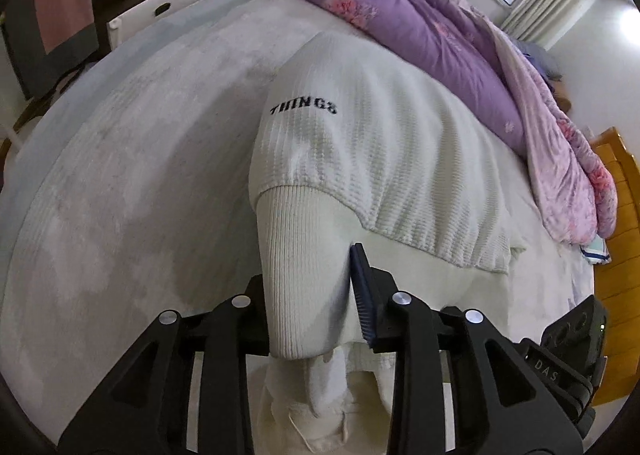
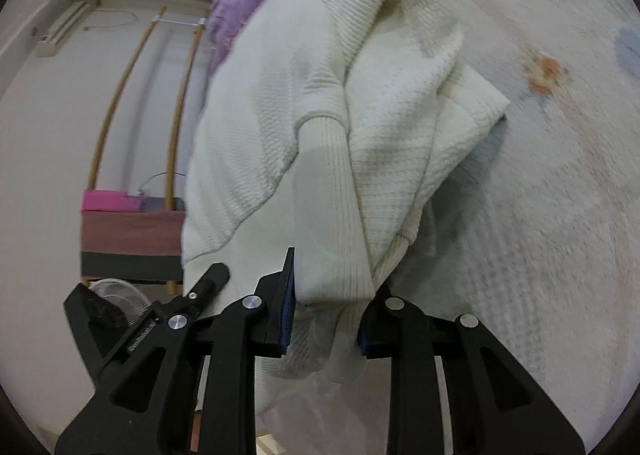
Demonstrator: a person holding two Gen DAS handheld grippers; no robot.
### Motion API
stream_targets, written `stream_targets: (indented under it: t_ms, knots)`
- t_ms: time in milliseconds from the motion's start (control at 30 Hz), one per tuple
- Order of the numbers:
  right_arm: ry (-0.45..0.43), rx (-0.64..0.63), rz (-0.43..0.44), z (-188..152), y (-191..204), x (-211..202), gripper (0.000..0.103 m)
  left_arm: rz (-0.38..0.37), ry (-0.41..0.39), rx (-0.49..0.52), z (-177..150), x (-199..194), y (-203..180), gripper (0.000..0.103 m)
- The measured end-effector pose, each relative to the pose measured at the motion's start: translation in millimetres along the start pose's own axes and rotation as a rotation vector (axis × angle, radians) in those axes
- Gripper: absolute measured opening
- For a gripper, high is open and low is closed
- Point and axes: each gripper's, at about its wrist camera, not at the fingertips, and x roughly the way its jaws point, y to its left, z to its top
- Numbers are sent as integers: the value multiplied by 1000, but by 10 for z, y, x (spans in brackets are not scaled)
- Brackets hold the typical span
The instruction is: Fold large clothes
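A cream knit sweater with the dark word "THINGS" lies on the bed, lifted at its near edge. My left gripper is shut on a ribbed cuff of the sweater and holds it up off the bedspread. In the right wrist view the same sweater hangs bunched and folded over itself. My right gripper is shut on the other ribbed cuff, lifted above the bed. The left finger of my left gripper is hidden behind the cuff.
The pale grey bedspread stretches left of the sweater. A purple and pink quilt is heaped along the far side. A white drawer unit and a wooden bed frame border the bed. A fan stands on the floor.
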Motion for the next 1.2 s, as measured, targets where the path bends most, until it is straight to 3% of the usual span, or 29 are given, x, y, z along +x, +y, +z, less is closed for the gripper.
stream_targets:
  t_ms: [100,233,367,433,567,633,900,1200]
  knots:
    - [12,28,-13,-130,-61,-23,22,21,0,1,-120,16,30,31]
    - [54,23,-66,-70,-101,94,23,60,29,-19,-252,56,99,44]
    - [47,7,-160,-27,-57,32,48,121,26,-5,-336,33,54,71]
    - [47,-22,-169,-27,-22,-43,48,169,30,23,-384,13,-14,80]
    - [40,-87,-213,66,145,-62,68,216,39,40,-471,-70,-144,89]
    - [26,-122,-235,109,213,-162,74,217,28,30,-501,-157,-223,89]
    - [-17,-323,-251,206,615,-548,75,275,-65,91,-637,-638,-811,90]
    - [-60,-541,-225,26,492,-2022,75,329,-207,118,-1094,-1479,-1793,91]
